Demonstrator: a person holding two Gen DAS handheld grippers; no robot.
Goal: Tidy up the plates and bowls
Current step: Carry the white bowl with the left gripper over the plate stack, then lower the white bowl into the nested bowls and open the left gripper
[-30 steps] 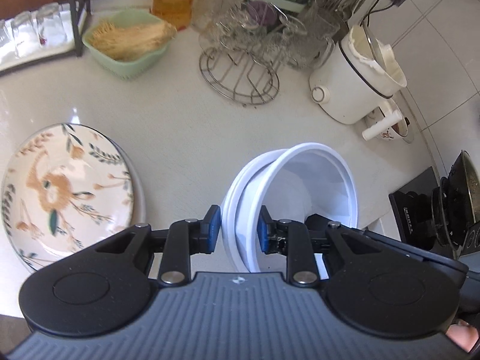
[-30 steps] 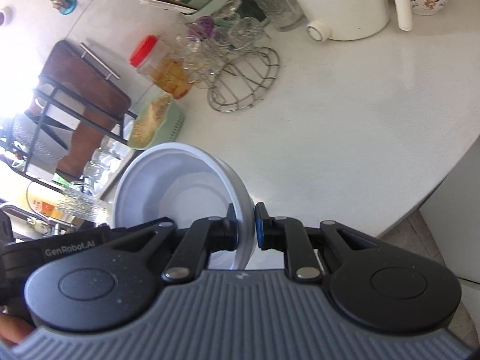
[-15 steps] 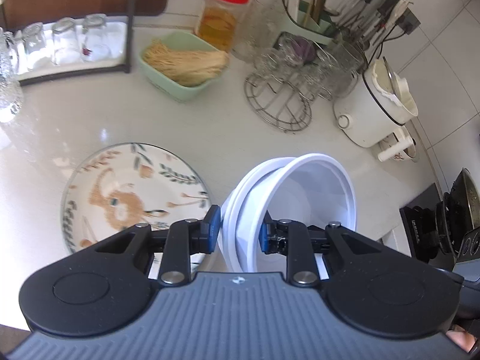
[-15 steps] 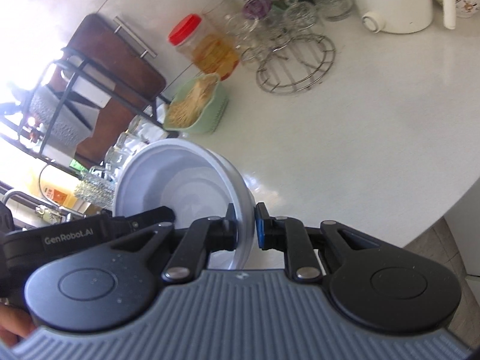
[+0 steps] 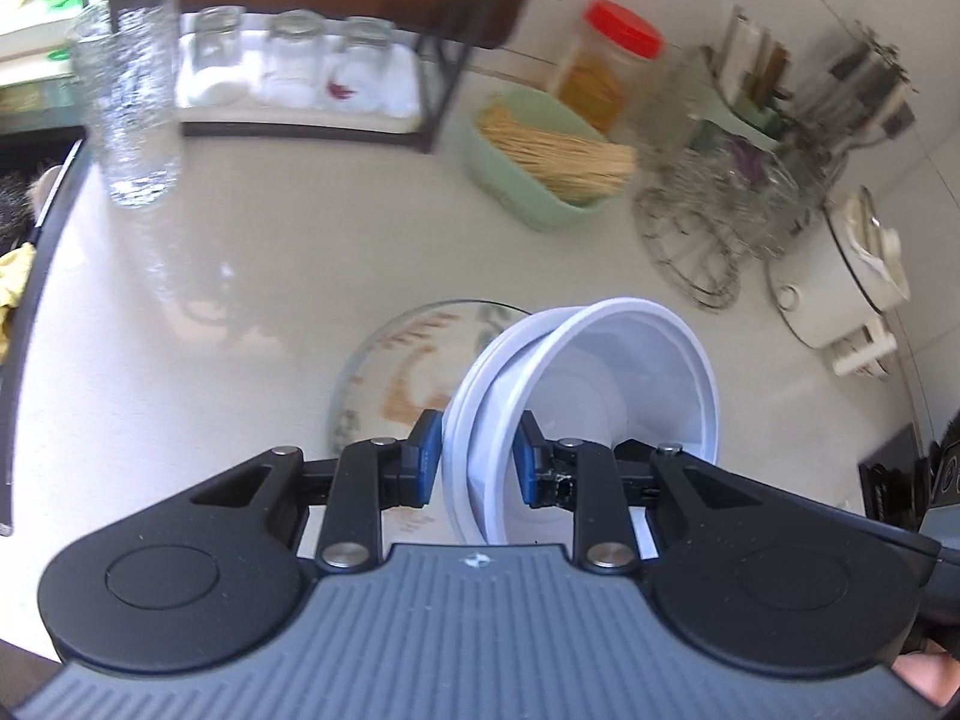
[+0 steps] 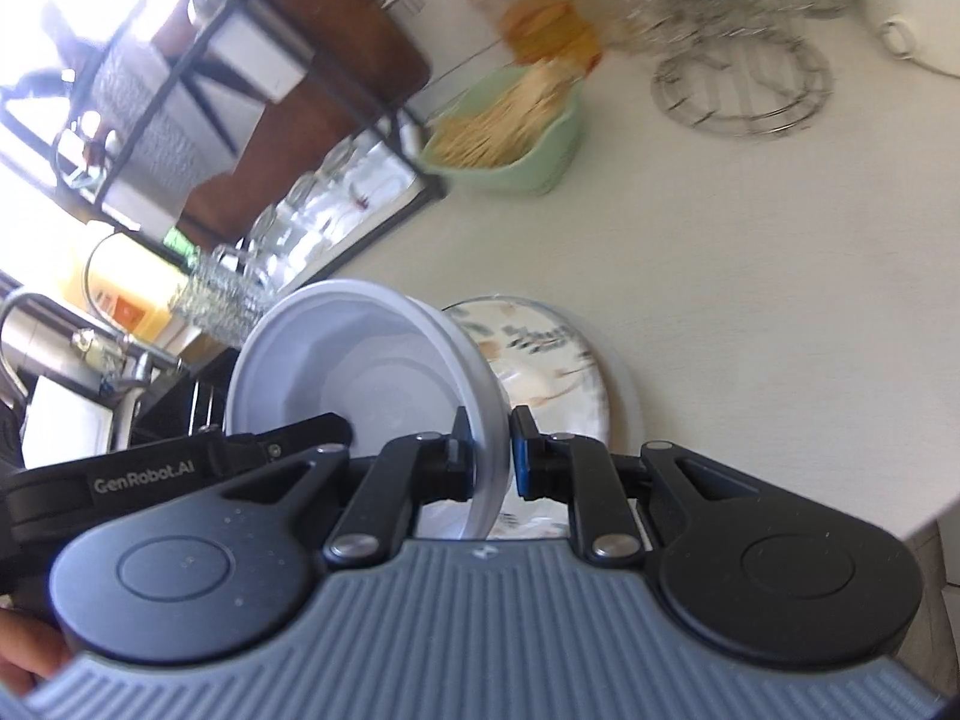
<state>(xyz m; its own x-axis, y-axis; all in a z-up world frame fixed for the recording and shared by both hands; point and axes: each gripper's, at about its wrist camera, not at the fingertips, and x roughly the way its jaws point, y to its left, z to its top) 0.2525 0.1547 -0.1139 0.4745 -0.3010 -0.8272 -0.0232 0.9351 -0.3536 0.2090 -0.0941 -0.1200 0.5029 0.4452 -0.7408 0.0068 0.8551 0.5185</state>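
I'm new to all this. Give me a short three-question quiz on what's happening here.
1. True or false: both tongs, left and right, grip the rim of the white bowls.
2. What lies on the counter just under the bowls?
A. floral plate
B. kettle
C. sponge
3. Fill in: the green dish holds dry ____.

Key: 1 true; 2 A; 3 noodles.
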